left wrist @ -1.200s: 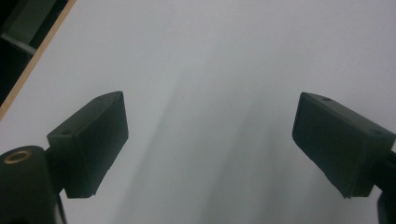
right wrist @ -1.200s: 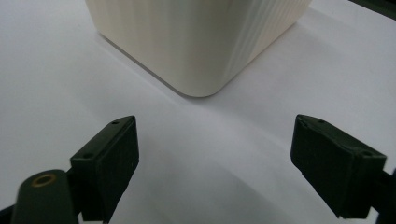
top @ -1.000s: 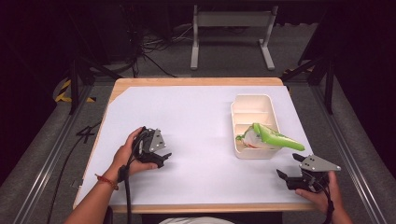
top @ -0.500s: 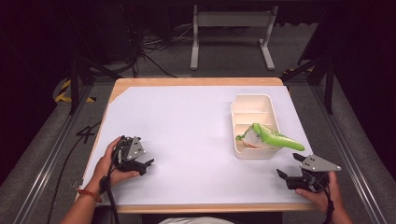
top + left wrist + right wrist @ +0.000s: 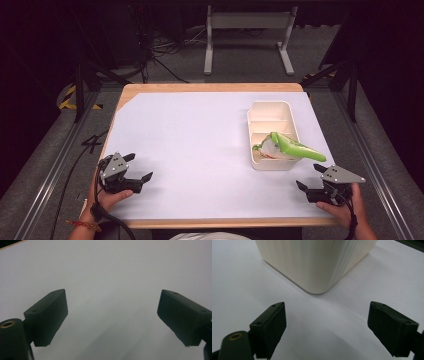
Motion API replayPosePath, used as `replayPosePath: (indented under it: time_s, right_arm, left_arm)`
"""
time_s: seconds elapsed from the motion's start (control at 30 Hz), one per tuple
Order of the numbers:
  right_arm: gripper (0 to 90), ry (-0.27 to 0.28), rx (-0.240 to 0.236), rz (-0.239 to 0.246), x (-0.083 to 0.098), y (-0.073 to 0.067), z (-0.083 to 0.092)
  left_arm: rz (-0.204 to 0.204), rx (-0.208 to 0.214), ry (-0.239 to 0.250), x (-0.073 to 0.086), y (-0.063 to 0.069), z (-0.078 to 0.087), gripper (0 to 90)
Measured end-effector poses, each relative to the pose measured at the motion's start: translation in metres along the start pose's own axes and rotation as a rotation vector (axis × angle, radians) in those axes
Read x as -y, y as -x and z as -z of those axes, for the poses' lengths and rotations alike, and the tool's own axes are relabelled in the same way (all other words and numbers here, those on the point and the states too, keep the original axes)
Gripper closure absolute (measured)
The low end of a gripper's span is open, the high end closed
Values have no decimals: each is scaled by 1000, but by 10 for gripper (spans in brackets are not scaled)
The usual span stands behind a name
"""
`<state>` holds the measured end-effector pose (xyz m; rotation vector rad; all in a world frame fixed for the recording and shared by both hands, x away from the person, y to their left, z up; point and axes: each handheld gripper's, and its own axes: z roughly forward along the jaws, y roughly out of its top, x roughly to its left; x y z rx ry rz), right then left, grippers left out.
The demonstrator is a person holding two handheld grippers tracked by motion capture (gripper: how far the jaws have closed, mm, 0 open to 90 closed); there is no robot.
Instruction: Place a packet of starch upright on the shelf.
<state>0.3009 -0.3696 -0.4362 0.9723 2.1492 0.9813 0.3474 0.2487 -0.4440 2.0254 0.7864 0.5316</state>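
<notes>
A cream divided tray [image 5: 260, 111] stands on the right half of the white table. A green and white packet [image 5: 287, 146] lies across its near compartment, one end sticking out over the right rim. My right gripper [image 5: 310, 177] rests open near the front right corner, just short of the tray. In the right gripper view a rounded corner of the tray [image 5: 319, 267] fills the top, beyond the wide-apart jaws of that gripper [image 5: 327, 325]. My left gripper [image 5: 138, 167] sits open at the front left edge, over bare white surface in the left gripper view [image 5: 112, 315].
The white table surface [image 5: 190, 135] lies bare between the two grippers. A wooden edge [image 5: 210, 87] frames the table at the back. Beyond it, a metal stand [image 5: 247, 35] and cables sit on the dark floor.
My left gripper has drawn back toward the front left corner of the table. The right gripper, tray and packet have stayed where they were.
</notes>
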Motion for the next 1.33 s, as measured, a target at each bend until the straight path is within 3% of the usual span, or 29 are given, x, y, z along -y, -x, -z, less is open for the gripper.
replayPosePath:
  time_s: [0.43, 1.33]
  right_arm:
    - [153, 6, 5, 0, -1, 0, 1]
    - [157, 18, 4, -20, 1, 2, 3]
  left_arm:
    - [6, 16, 12, -2, 2, -4, 101]
    - [14, 0, 21, -4, 0, -7, 100]
